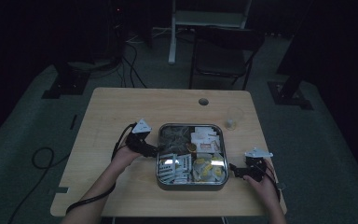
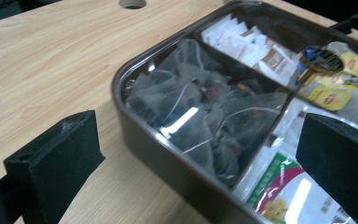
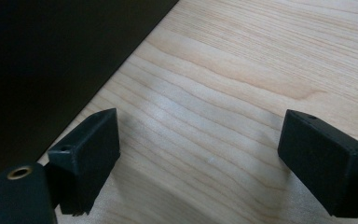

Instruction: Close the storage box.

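Observation:
A square metal tin (image 1: 191, 185) sits mid-table, divided into compartments. It holds dark mesh tea bags (image 2: 191, 107) at the far left, white sachets (image 2: 242, 42) at the far right, yellow-tagged tea bags (image 2: 331, 95) and green-and-white packets (image 2: 284, 186) nearer. My left gripper (image 1: 155, 150) is at the tin's left wall. In the left gripper view it (image 2: 198, 154) is open, one jaw outside the rim (image 2: 121, 79) and one over the packets. My right gripper (image 1: 233, 169) stands just right of the tin. In its own view it (image 3: 200, 158) is open over bare wood, beside the dark tin wall (image 3: 42, 60).
A clear plastic cup (image 1: 233, 119) stands on the table (image 1: 121, 107) behind the tin's right corner. A cable hole (image 1: 203, 101) is near the far edge. A dark chair (image 1: 223, 51) stands beyond the table. Cables trail from both grippers.

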A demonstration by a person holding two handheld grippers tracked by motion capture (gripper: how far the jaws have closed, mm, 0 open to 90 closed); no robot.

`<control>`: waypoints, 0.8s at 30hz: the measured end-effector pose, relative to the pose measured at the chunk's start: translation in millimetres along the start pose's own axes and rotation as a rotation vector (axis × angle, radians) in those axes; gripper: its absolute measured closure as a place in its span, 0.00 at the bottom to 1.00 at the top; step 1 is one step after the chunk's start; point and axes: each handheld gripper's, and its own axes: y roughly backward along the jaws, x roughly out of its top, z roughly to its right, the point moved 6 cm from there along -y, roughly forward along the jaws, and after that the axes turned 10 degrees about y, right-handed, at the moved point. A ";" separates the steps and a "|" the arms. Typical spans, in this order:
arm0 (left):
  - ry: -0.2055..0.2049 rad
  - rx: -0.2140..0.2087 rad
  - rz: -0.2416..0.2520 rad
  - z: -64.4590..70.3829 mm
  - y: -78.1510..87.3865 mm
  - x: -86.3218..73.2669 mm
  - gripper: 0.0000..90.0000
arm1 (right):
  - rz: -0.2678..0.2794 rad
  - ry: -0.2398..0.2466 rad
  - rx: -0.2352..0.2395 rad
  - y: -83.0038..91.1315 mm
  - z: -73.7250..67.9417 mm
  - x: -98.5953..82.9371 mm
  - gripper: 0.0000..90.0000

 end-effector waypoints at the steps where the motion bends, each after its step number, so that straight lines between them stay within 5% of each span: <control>1: 0.006 0.004 0.002 -2.2 1.3 -1.4 0.00 | 0.000 0.000 0.000 0.0 0.0 0.0 0.14; 24: 0.146 0.189 0.059 -70.1 34.5 -56.4 0.00 | 0.000 0.000 0.000 0.0 0.0 0.0 0.14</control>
